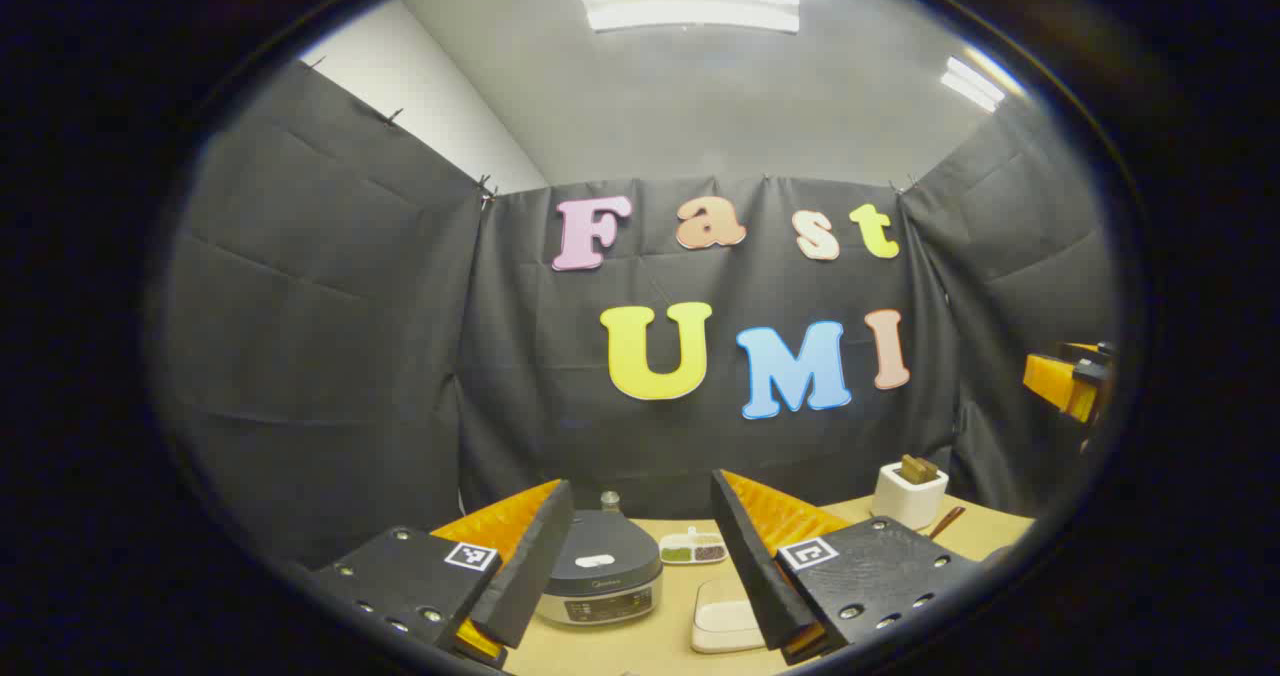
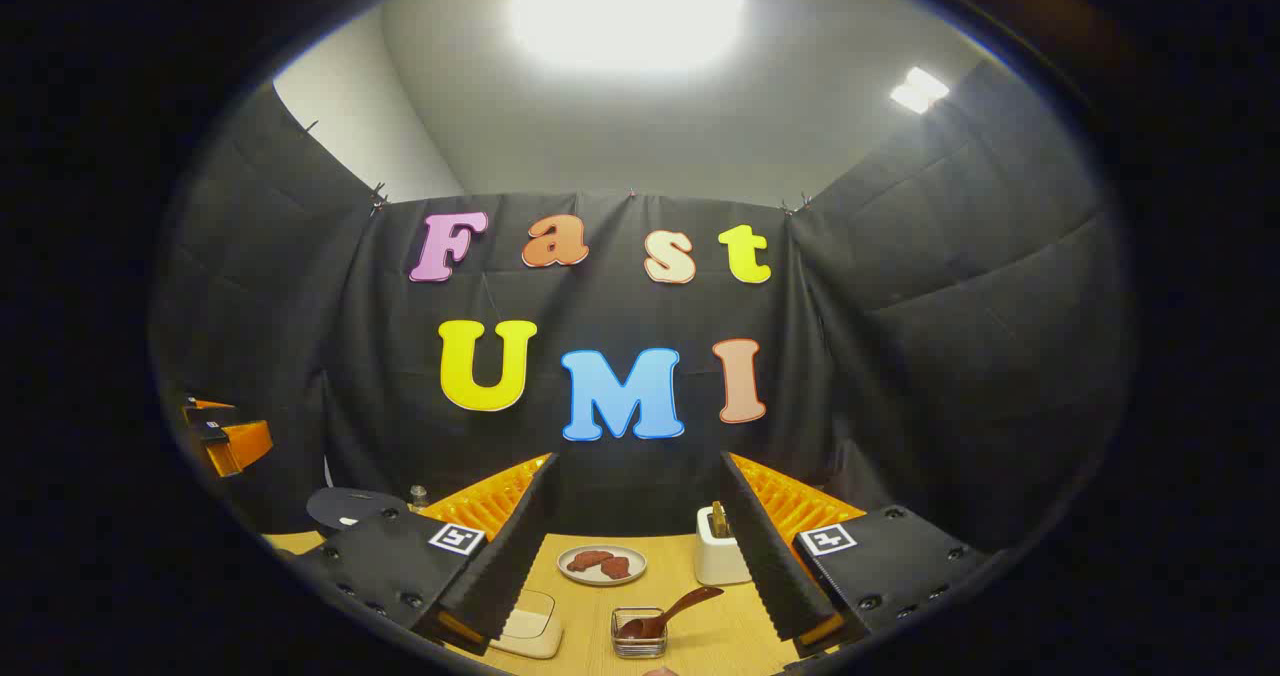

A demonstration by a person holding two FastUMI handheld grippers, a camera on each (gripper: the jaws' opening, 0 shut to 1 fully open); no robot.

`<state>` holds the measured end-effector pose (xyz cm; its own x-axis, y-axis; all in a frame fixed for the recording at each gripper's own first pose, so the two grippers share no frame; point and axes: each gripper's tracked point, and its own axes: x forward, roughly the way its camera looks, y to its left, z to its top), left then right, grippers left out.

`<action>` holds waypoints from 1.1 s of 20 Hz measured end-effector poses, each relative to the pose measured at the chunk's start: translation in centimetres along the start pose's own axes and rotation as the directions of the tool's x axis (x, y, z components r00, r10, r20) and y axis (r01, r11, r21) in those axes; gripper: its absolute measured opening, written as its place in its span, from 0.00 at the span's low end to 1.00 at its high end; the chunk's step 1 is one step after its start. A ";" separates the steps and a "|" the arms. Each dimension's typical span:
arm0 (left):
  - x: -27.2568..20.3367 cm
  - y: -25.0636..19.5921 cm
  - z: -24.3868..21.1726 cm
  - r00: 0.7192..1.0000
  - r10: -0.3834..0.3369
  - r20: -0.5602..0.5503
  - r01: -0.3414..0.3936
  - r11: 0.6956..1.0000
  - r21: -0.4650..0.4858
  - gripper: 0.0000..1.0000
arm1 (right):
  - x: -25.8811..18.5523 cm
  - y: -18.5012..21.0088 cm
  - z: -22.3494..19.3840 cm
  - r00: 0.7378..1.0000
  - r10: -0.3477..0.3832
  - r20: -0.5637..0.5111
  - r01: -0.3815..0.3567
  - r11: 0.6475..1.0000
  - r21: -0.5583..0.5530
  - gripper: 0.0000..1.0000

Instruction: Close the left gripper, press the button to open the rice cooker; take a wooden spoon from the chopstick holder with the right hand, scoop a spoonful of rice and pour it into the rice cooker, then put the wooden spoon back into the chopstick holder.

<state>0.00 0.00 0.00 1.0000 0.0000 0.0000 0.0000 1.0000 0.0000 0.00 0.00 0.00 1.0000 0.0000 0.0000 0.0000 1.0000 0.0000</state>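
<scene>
The rice cooker (image 1: 600, 571) stands low between my left gripper's (image 1: 640, 488) open fingers, some way ahead, with its dark lid down. Its top (image 2: 350, 506) also shows at the left of the right gripper view. My right gripper (image 2: 638, 461) is open too, holding nothing. Below it, the wooden spoon (image 2: 672, 608) rests with its bowl in a small glass container (image 2: 638, 634) of dark reddish grains. The white chopstick holder (image 2: 720, 551) stands just behind, by the right finger. In the left gripper view the chopstick holder (image 1: 908, 494) stands at the far right, with the spoon's handle (image 1: 945, 523) beside it.
A plate of reddish pieces (image 2: 601, 563) lies on the wooden table (image 2: 720, 646). A white square dish (image 1: 725, 621) sits right of the cooker, with a small divided dish (image 1: 693, 548) behind it. The other gripper (image 1: 1065, 381) hovers at the right edge.
</scene>
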 end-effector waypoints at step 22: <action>-1.8 0.3 0.1 1.000 0.028 -0.013 -0.028 1.000 0.008 0.86 | -1.2 -1.5 -0.3 1.000 -0.005 -0.011 0.005 1.000 -0.001 0.98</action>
<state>-1.77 0.28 0.09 0.9995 0.0284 -0.0135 -0.0283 0.9996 0.0082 -1.18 -1.51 -0.27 0.9999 -0.0053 -0.0112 0.0053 1.0000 -0.0008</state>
